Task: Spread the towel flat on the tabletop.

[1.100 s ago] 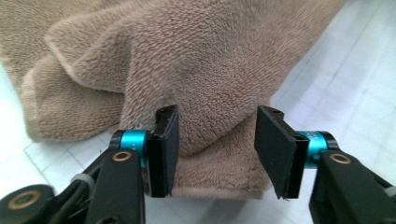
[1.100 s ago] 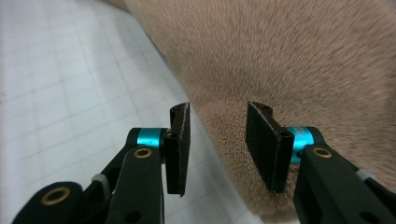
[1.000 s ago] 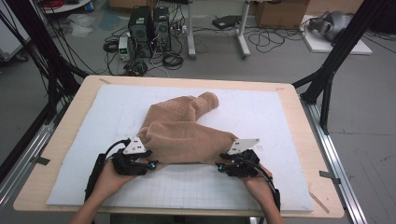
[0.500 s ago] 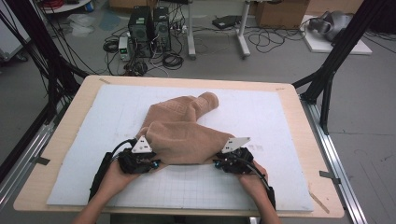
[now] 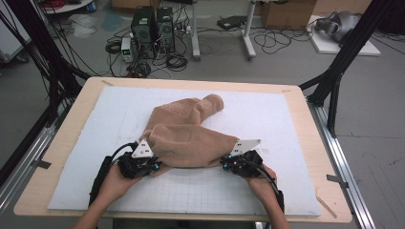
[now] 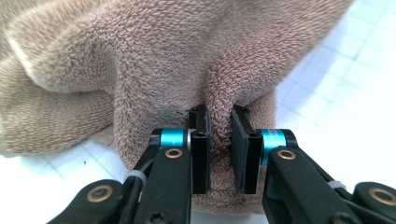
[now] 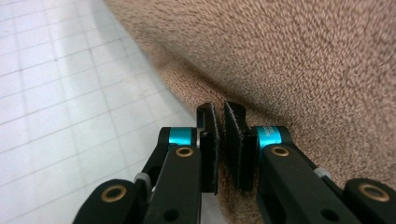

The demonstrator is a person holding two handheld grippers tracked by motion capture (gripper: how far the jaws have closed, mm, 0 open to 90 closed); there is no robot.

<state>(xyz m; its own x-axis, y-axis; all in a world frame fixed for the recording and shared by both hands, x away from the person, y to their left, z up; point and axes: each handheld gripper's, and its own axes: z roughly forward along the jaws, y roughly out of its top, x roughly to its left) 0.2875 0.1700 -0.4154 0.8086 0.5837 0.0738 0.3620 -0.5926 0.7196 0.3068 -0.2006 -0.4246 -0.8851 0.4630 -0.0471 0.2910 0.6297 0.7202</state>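
Observation:
A tan terry towel (image 5: 191, 133) lies crumpled in the middle of the white gridded mat (image 5: 286, 114). My left gripper (image 5: 160, 168) is at the towel's near left corner. In the left gripper view its jaws (image 6: 219, 112) have just been closing and pinch a raised fold of the towel (image 6: 140, 60). My right gripper (image 5: 224, 164) is at the near right edge. Its jaws (image 7: 219, 107) have also just been closing and are shut on the thin edge of the towel (image 7: 303, 60). A hand holds each gripper from the near side.
The mat covers most of a wooden table (image 5: 305, 119). Black frame poles (image 5: 334, 76) stand at the table's left and right. Computers and cables (image 5: 153, 28) sit on the floor beyond the far edge.
Both grippers have stayed at the towel's near edge, with only a slight shift of the hands. The towel lies as before.

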